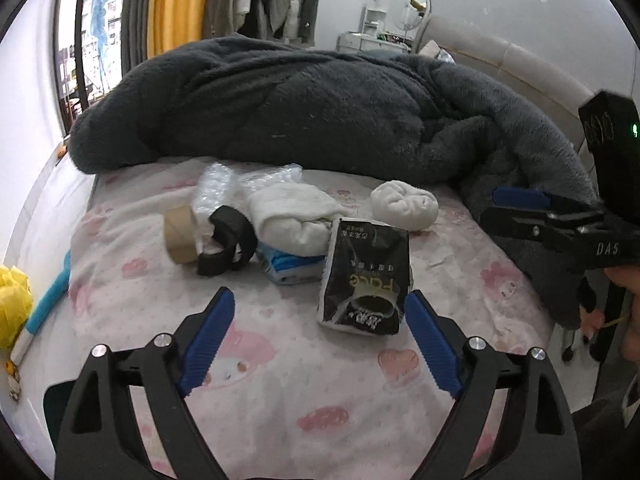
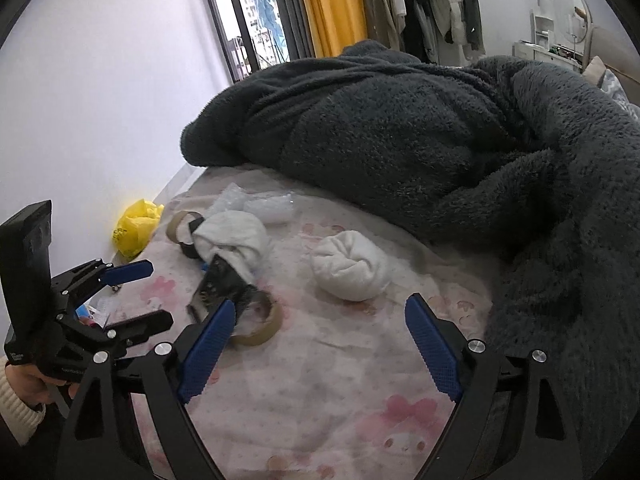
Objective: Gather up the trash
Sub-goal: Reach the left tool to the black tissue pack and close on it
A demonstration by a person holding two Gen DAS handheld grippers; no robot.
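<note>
Left gripper (image 1: 320,312) fingers apart, coffee packet (image 1: 364,276) half-hidden

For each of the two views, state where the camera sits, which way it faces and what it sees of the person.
Left wrist: on the left gripper, facing across the pink printed bedsheet at a black coffee packet; right gripper at the right edge.
Right wrist: on the right gripper, facing a rolled white towel; left gripper and a hand at left.
Shared: packet, towel, dark grey fleece blanket, brown tape roll.
</note>
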